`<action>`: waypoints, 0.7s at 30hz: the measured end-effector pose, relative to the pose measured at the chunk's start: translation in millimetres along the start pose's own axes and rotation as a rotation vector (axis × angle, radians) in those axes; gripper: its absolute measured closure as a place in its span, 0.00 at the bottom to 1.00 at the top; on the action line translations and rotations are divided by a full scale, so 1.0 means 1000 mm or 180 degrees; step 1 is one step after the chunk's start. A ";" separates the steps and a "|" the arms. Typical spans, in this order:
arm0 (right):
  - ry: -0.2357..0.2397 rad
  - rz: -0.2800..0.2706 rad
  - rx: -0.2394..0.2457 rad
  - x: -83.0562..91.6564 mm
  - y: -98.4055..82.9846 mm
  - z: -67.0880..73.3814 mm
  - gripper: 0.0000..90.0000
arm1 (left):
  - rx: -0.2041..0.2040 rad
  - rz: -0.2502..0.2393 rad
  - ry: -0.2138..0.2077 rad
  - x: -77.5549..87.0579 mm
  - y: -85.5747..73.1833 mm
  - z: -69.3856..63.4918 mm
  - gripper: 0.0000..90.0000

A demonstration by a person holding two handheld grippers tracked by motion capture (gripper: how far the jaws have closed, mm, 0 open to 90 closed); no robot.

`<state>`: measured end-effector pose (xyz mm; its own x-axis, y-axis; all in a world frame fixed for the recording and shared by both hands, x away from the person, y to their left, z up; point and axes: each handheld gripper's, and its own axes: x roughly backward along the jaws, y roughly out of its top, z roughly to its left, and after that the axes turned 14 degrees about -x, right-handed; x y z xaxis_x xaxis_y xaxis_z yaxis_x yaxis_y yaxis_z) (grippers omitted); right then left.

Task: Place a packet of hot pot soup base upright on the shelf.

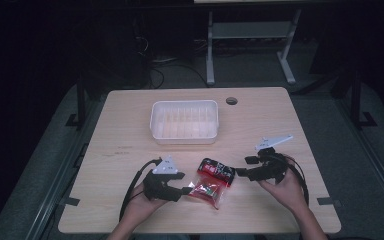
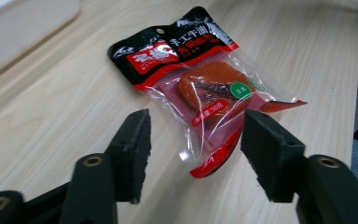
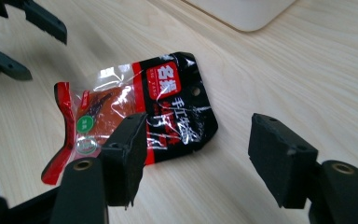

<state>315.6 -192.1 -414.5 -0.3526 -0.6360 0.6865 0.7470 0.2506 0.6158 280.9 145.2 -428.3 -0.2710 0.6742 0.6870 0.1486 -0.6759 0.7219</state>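
Observation:
A snack packet (image 1: 212,180) with a black and red printed top and a clear bottom lies flat on the wooden table (image 1: 130,150), between both grippers. In the left gripper view the packet (image 2: 200,88) lies just beyond the open jaws, its red bottom edge between them. My left gripper (image 1: 187,190) stands open at the packet's left edge. My right gripper (image 1: 238,172) stands open at the packet's black top end. The packet (image 3: 140,107) sits ahead of the right gripper (image 3: 198,144), partly behind its left jaw. Neither gripper holds anything.
A white plastic tray (image 1: 184,121) stands at the table's middle back. A round cable hole (image 1: 231,100) sits near the far edge. Beyond the table are a dark floor and a grey metal frame (image 1: 250,40).

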 end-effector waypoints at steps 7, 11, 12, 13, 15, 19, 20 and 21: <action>0.0059 0.0122 -0.0115 -0.018 0.009 0.000 0.46 | -0.0093 0.0124 -0.0099 -0.018 0.006 -0.003 0.55; 0.0043 0.0197 -0.0197 -0.029 0.012 -0.003 0.49 | -0.0097 0.0168 -0.0119 -0.025 0.007 -0.004 0.55; 0.0041 0.0214 -0.0215 -0.031 0.012 -0.004 0.50 | -0.0100 0.0178 -0.0118 -0.026 0.007 -0.004 0.55; 0.0023 0.0233 -0.0241 -0.033 0.013 -0.004 0.50 | -0.0103 0.0192 -0.0100 -0.027 0.007 -0.004 0.55; 0.0018 0.0263 -0.0268 -0.036 0.013 -0.006 0.51 | -0.0112 0.0214 -0.0093 -0.029 0.006 -0.004 0.55; -0.0006 0.0336 -0.0366 -0.041 0.011 -0.010 0.54 | -0.0118 0.0276 -0.0091 -0.032 0.006 -0.004 0.57; 0.0000 0.0348 -0.0384 -0.042 0.010 -0.011 0.54 | -0.0123 0.0294 -0.0090 -0.032 0.005 -0.005 0.57; -0.0003 0.0369 -0.0409 -0.044 0.010 -0.012 0.55 | -0.0113 0.0293 -0.0093 -0.033 0.005 -0.004 0.57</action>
<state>345.3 -170.7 -443.1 -0.2602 -0.6075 0.7505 0.8486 0.2268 0.4779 286.3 118.4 -447.7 -0.2300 0.6168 0.7528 0.1376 -0.7451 0.6526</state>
